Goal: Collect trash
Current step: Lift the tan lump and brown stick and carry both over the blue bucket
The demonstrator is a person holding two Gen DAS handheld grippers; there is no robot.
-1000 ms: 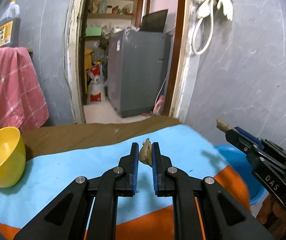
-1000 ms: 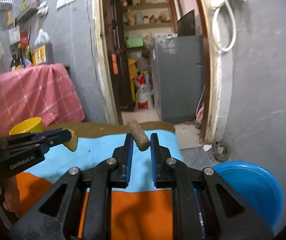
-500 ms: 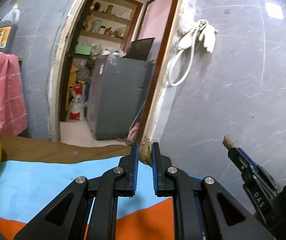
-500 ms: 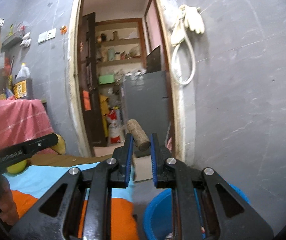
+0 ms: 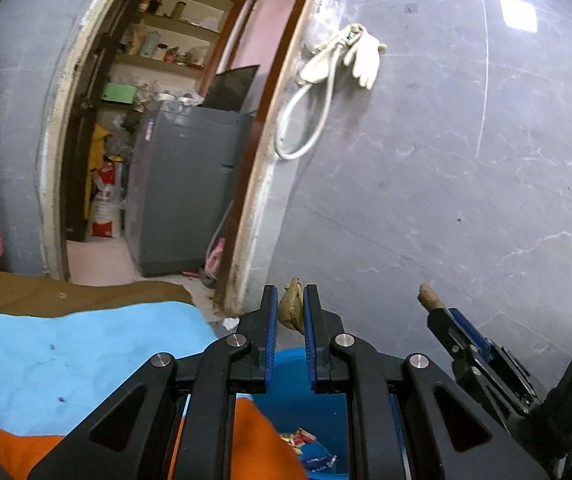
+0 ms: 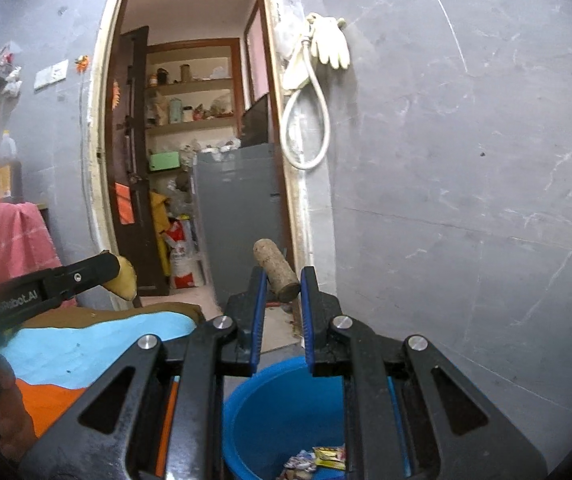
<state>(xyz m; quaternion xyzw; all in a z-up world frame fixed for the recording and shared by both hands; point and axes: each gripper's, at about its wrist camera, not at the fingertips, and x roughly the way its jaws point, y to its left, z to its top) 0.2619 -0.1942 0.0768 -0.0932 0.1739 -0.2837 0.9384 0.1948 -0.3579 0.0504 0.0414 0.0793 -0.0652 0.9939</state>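
Note:
My left gripper (image 5: 290, 300) is shut on a crumpled tan scrap of peel (image 5: 290, 308), held above the near rim of a blue bucket (image 5: 286, 376). My right gripper (image 6: 281, 280) is shut on a brown cork (image 6: 277, 267) and hangs over the same blue bucket (image 6: 277, 404), which has several wrappers (image 6: 318, 460) at its bottom. In the left wrist view the right gripper (image 5: 432, 308) shows at the right with the cork (image 5: 428, 297) sticking out. The right wrist view has the left gripper (image 6: 109, 270) at the left with the tan scrap (image 6: 125, 278).
A table with a light blue and orange cloth (image 5: 65, 360) lies to the left of the bucket. A grey marble wall (image 5: 466, 180) stands close behind, with a hose and glove (image 5: 346, 56) hung on it. A doorway (image 5: 157, 160) opens onto a grey cabinet and shelves.
Both grippers have swung right, off the table cloth and over the blue bucket, each still holding its piece. The yellow bowl has left the left wrist view.

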